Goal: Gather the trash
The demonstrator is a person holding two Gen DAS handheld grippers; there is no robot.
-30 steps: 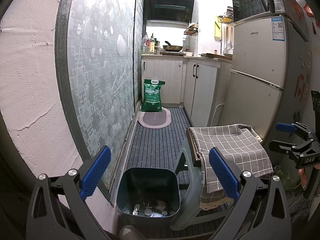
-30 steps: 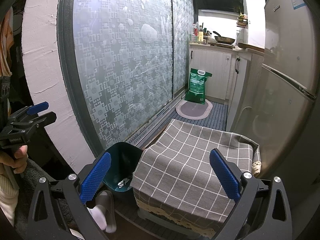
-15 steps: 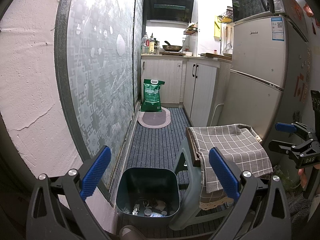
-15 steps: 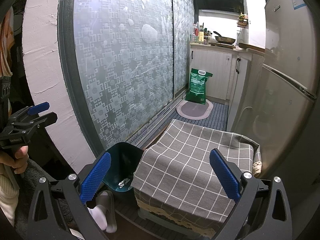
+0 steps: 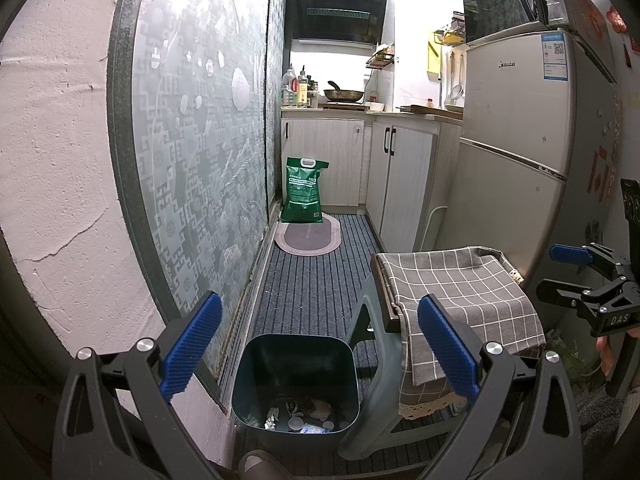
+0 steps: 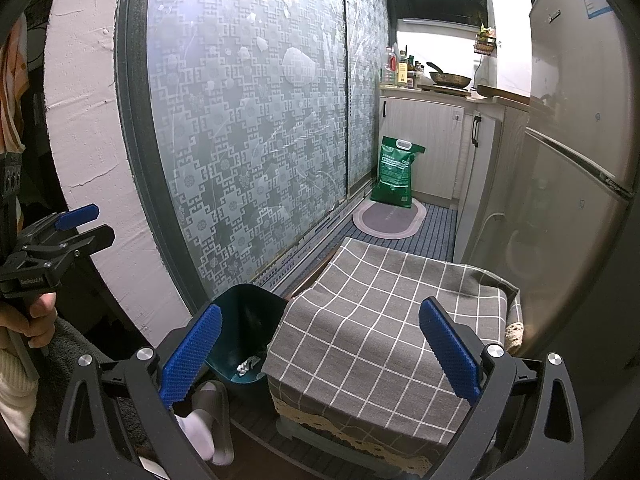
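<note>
Left gripper (image 5: 316, 350): jaws wide apart, empty, hovering above the trash bin (image 5: 295, 390).
Right gripper (image 6: 320, 354): jaws wide apart, empty, above the checked cloth (image 6: 384, 320).
Trash bin: on the striped floor mat, touching the stool (image 5: 370, 368); crumpled scraps (image 5: 298, 414) inside (small, hard to identify).
Cloth: draped over the stool.

Dark teal bin (image 5: 295, 384) upright on floor, trash (image 5: 300, 416) inside.
</note>
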